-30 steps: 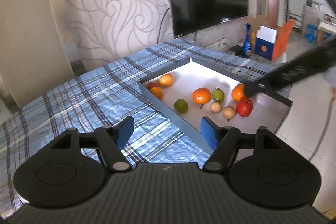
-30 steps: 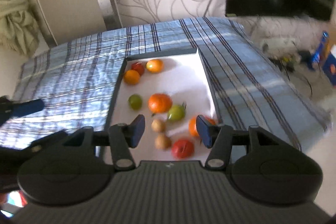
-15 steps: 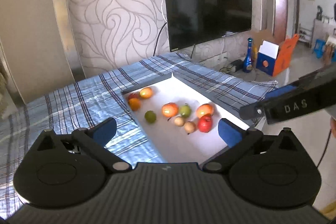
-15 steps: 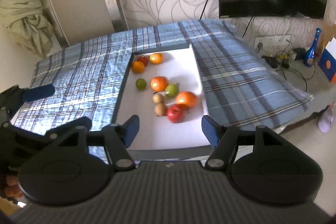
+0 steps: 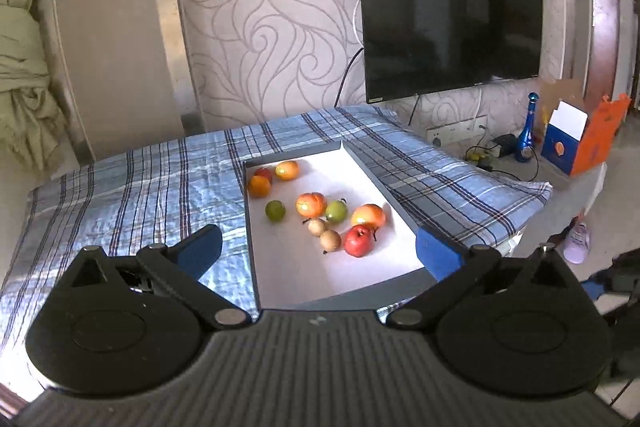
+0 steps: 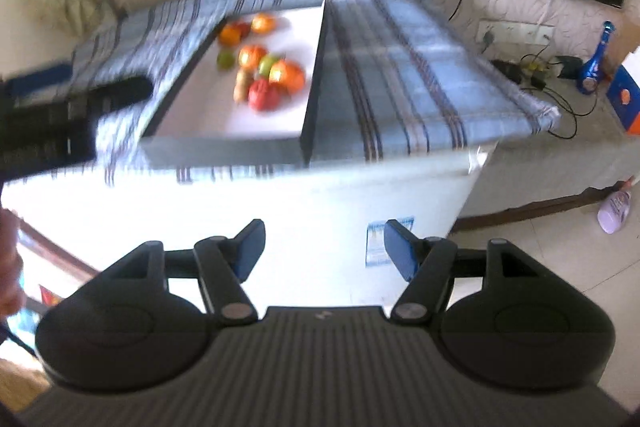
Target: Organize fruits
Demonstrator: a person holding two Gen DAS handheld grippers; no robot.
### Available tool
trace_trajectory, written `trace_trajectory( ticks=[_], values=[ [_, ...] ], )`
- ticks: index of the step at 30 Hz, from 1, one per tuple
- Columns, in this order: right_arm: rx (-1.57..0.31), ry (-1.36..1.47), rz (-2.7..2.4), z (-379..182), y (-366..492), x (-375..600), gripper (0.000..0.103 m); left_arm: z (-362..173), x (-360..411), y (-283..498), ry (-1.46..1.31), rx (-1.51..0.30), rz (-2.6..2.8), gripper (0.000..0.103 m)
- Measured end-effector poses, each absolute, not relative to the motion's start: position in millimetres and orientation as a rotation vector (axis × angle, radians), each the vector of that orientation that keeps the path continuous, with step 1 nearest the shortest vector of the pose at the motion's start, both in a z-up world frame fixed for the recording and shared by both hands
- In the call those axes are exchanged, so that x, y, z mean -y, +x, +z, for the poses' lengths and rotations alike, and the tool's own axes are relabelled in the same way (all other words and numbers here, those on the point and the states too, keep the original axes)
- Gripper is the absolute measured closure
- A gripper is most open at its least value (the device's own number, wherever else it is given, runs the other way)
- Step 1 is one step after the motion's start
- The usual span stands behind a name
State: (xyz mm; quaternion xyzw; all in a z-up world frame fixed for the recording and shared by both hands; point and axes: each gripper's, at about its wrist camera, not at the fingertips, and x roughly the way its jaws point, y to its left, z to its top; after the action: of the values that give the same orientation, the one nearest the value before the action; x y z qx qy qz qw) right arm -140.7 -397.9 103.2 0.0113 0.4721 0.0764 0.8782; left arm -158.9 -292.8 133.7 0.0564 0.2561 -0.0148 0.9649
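A shallow grey-walled tray [image 5: 400,215] with a white floor lies on the blue plaid cloth [image 5: 152,187]. In it lie several fruits: a red apple [image 5: 359,241], oranges [image 5: 368,215], a green lime [image 5: 275,211], a green apple [image 5: 335,211] and two small brown fruits [image 5: 330,239]. My left gripper [image 5: 318,249] is wide open and empty, held back above the tray's near edge. My right gripper [image 6: 324,251] is open and empty, low in front of the table, well short of the tray [image 6: 316,75]. The left gripper also shows at the left of the right wrist view [image 6: 72,111].
A TV [image 5: 448,7] hangs on the patterned wall. A blue bottle [image 5: 529,131], an orange-and-blue box [image 5: 576,139] and cables lie on the floor at the right. A curtain [image 5: 24,75] hangs at left. The white table front [image 6: 280,219] faces my right gripper.
Both grippers have pulled back from the tray. The left one has opened wider. The right one has dropped below the table edge; its view is blurred.
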Motion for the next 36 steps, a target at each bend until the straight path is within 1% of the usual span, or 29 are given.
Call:
trace_trajectory(
  ticks=[14,24,36],
  values=[
    [-1.02,-0.093,0.289,101.1,-158.6,381.1,0.035,124.8,300.3,-154.3,0.09,-0.589,0.002,0.0],
    [-1.021,-0.084,0.304,99.8,-157.8,375.4,0.035,117.7,291.3,-149.3,0.091,-0.611,0.012,0.0],
    [-1.029,-0.072,0.297,96.6,-150.1,379.2,0.035,108.6,298.9,-141.2,0.077,-0.649,0.004,0.0]
  ],
)
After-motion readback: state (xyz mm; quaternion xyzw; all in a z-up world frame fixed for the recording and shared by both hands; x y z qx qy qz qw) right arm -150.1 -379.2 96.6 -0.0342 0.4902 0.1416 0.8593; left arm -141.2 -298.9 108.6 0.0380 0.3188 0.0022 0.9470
